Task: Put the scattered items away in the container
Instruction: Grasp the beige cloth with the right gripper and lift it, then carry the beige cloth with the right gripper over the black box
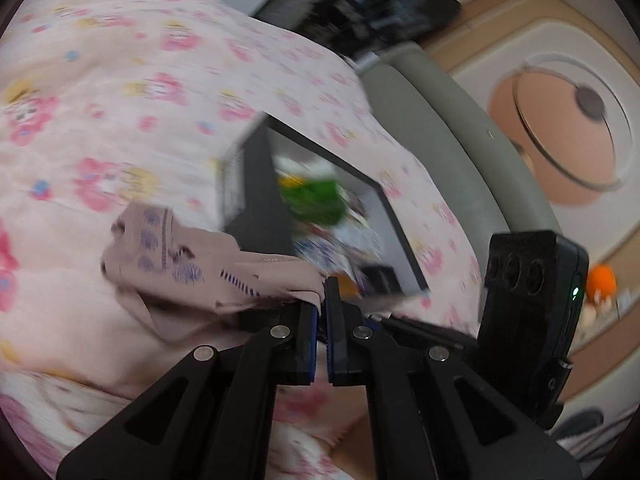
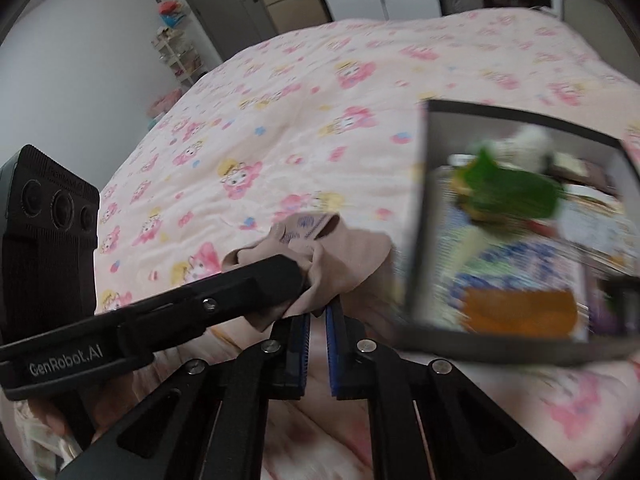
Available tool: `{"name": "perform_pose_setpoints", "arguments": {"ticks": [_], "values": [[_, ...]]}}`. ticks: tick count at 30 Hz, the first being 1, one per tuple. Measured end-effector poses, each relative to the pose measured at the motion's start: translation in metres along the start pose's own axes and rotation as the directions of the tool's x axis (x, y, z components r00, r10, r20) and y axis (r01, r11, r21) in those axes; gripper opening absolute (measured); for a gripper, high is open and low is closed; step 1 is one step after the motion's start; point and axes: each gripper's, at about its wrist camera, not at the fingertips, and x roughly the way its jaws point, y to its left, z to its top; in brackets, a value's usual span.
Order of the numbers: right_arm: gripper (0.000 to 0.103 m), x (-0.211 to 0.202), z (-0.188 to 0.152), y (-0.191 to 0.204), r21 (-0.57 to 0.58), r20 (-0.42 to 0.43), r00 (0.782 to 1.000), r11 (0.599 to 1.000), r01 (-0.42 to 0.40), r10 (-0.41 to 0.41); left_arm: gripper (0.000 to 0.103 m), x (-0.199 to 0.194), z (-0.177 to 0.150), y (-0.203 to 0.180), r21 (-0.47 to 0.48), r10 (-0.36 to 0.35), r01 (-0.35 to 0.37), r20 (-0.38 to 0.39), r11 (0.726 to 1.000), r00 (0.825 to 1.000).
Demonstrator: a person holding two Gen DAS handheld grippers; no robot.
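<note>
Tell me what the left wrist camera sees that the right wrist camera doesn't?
Only the left wrist view shows a round ceiling lamp and an orange toy. Only the right wrist view shows a grey door and a shelf rack. Both show the beige patterned cloth, the black container with a green toy, and the pink floral bedspread.

Right gripper pinching beige patterned cloth alongside left gripper, above pink floral bedspread; dark-rimmed container sitting right, holding blurred green item and papers
</note>
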Motion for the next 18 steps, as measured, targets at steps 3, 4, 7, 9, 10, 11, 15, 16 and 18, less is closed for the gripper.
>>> {"name": "perform_pose_setpoints", "arguments": {"ticks": [3,4,7,9,10,11,15,16,18], "values": [[0.004,-0.028,-0.015,-0.021,0.021,0.018,1.000,0.999,0.025,-0.026,0.001,0.016,-0.005,-0.042,0.124,0.046,-0.038,-0.067,0.992,0.997],[0.004,-0.036,-0.019,-0.027,0.027,0.027,0.999,0.999,0.028,-0.029,0.001,0.019,-0.004,-0.052,0.151,0.051,-0.038,-0.080,0.988,0.995],[0.004,-0.057,-0.030,-0.050,0.066,0.054,0.997,0.997,0.046,-0.050,0.019,0.024,-0.002,-0.075,0.225,0.092,-0.069,-0.095,0.972,0.991],[0.004,-0.062,-0.034,-0.072,0.118,0.054,0.996,0.991,0.066,-0.073,0.038,0.023,0.002,-0.073,0.222,0.099,-0.076,-0.092,0.972,0.991],[0.004,-0.061,-0.036,-0.078,0.129,0.044,0.996,0.989,0.067,-0.073,0.041,0.021,0.004,-0.067,0.202,0.091,-0.071,-0.090,0.977,0.992],[0.004,-0.058,-0.037,-0.083,0.133,0.031,0.997,0.989,0.064,-0.069,0.041,0.017,0.008,-0.059,0.165,0.074,-0.058,-0.090,0.985,0.993],[0.007,-0.044,-0.043,-0.089,0.143,-0.007,0.999,0.989,-0.039,0.040,0.048,0.017,0.021,-0.024,0.027,0.068,-0.066,-0.080,0.997,0.995],[0.008,-0.039,-0.043,-0.087,0.141,-0.019,0.998,0.988,-0.055,0.058,0.048,0.018,0.023,-0.016,0.006,0.086,-0.086,-0.078,0.996,0.993],[0.026,-0.030,-0.042,-0.079,0.126,-0.034,0.996,0.989,-0.075,0.080,0.048,0.017,0.024,0.000,-0.038,0.134,-0.136,-0.067,0.990,0.989]]}}
